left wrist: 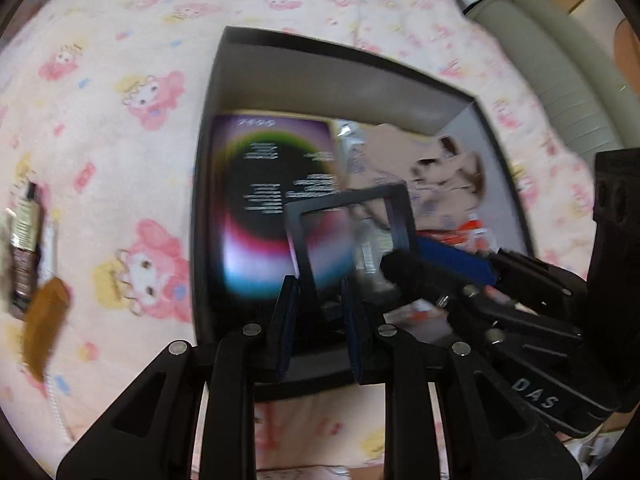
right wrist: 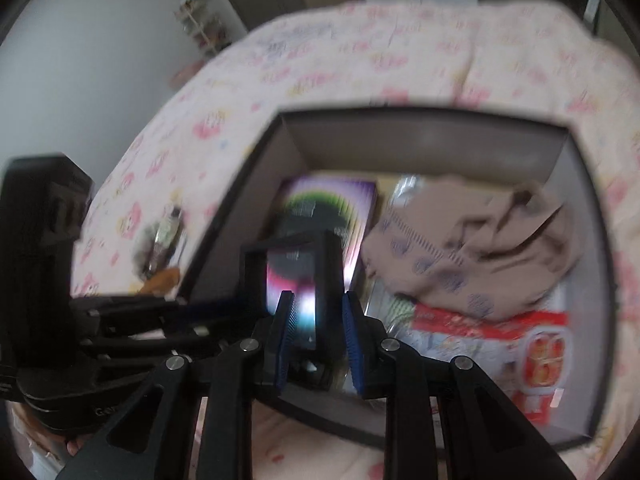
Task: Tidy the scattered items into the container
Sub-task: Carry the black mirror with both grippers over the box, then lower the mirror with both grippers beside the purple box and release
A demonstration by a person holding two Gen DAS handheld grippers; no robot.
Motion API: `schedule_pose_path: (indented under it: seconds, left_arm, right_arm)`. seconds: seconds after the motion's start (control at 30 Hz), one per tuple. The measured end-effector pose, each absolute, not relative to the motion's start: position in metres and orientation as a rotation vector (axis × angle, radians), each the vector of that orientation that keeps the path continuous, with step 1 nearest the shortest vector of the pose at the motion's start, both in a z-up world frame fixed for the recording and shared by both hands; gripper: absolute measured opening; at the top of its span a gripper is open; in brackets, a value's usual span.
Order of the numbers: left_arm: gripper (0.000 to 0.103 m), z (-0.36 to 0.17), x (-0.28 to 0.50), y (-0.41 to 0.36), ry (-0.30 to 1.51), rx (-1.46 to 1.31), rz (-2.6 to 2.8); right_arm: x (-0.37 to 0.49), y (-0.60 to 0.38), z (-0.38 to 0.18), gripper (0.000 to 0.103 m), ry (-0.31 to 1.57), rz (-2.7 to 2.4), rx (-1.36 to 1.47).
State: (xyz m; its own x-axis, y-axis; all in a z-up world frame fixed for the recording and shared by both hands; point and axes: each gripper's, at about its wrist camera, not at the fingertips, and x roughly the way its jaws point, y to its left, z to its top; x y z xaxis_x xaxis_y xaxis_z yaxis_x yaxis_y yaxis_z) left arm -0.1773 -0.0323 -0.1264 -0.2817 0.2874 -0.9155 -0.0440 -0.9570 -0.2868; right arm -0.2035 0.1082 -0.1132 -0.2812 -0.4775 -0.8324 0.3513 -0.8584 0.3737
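Observation:
A black open box [left wrist: 280,46] [right wrist: 420,118] sits on a pink cartoon-print blanket. Inside lie a purple rainbow-print booklet [left wrist: 256,184] [right wrist: 332,200], a beige cloth [left wrist: 448,168] [right wrist: 480,248] and a red and white packet [right wrist: 520,344]. A black square frame [left wrist: 348,216] [right wrist: 296,280] hangs over the box. My left gripper [left wrist: 320,320] and my right gripper [right wrist: 318,320] each have their jaws shut on an edge of the frame. The right gripper also shows in the left wrist view [left wrist: 440,272], the left gripper in the right wrist view [right wrist: 208,308].
A brown sachet [left wrist: 24,248] [right wrist: 164,236] and an orange-brown item [left wrist: 44,320] [right wrist: 160,280] lie on the blanket left of the box. A padded beige headboard [left wrist: 560,72] is at far right. A shelf [right wrist: 200,20] stands by the wall.

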Motion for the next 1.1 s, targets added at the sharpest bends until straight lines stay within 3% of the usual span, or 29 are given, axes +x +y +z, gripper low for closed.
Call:
schedule_pose_path:
  seconds: [0.17, 0.33, 0.53, 0.77, 0.9, 1.1]
  left_arm:
    - [0.023, -0.118, -0.181, -0.029, -0.18, -1.777, 2.404]
    - [0.023, -0.102, -0.185, -0.024, -0.26, -1.677, 2.435]
    - [0.023, -0.123, -0.204, 0.02, -0.32, -1.691, 2.224]
    - [0.02, -0.142, -0.21, 0.018, -0.282, -1.877, 2.327]
    - [0.02, -0.124, -0.208, 0.007, -0.371, -1.778, 2.326]
    - [0.018, -0.125, -0.233, -0.003, -0.318, -1.8, 2.43]
  right_arm:
    - [-0.21, 0.111, -0.149, 0.022, -0.313, -1.981, 1.56]
    - [-0.208, 0.133, -0.129, 0.022, -0.366, -2.109, 1.452]
    - [-0.204, 0.154, -0.108, 0.022, -0.233, -2.419, 1.378]
    - [-0.216, 0.157, -0.12, 0.022, -0.302, -2.357, 1.429]
    - [-0.221, 0.142, -0.13, 0.022, -0.325, -2.27, 1.462]
    - [-0.22, 0.128, -0.143, 0.022, -0.279, -2.263, 1.515]
